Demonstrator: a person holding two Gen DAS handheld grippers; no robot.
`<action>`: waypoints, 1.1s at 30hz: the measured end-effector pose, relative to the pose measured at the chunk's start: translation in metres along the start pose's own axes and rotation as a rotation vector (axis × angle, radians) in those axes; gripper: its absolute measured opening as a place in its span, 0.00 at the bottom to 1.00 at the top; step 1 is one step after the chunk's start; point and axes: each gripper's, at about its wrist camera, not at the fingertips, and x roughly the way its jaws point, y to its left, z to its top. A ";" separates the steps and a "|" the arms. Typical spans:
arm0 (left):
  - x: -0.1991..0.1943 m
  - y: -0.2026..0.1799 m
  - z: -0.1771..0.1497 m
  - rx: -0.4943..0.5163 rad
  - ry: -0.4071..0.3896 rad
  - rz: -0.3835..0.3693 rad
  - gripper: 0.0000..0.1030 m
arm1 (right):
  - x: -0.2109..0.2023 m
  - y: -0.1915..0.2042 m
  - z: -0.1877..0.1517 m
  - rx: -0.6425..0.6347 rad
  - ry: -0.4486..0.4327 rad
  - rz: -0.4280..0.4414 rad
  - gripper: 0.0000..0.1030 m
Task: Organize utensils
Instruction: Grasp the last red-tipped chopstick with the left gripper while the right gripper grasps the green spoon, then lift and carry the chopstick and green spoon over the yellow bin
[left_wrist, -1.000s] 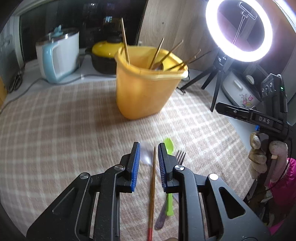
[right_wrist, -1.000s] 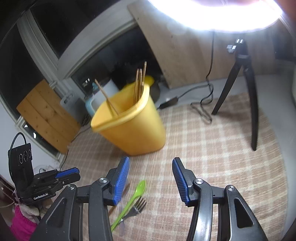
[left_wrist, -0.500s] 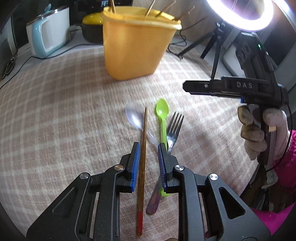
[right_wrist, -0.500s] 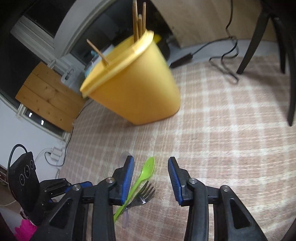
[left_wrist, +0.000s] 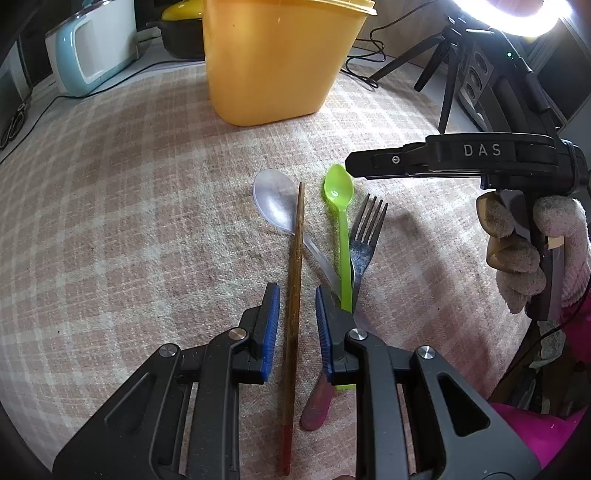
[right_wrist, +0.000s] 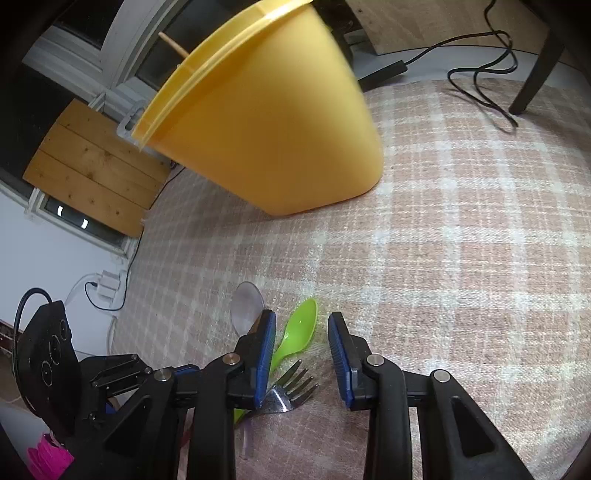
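Beside the glossy yellow plastic bucket (left_wrist: 280, 59), the left hand-held gripper (left_wrist: 297, 325) straddled a slim wooden chopstick (left_wrist: 295, 280), pads apart. The right hand-held gripper (right_wrist: 302, 354), just narrowing, framed the green plastic spoon (right_wrist: 300, 328), ungripped; only the left view showed the chopstick's red tip.

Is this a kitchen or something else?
Probably a home kitchen table or counter. Spoons and a fork lie on a checked cloth, a yellow tub stands behind them, and a pale blue kettle-like appliance and a pot sit at the back.
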 end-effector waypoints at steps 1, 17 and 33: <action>0.001 0.000 0.000 0.001 0.002 -0.003 0.18 | 0.001 0.001 0.000 -0.003 0.004 -0.002 0.30; 0.017 -0.001 0.007 -0.001 0.027 0.007 0.18 | 0.023 0.012 0.003 -0.028 0.045 -0.027 0.21; 0.027 0.006 0.011 -0.013 0.012 -0.007 0.04 | 0.040 0.028 0.003 -0.081 0.043 -0.089 0.00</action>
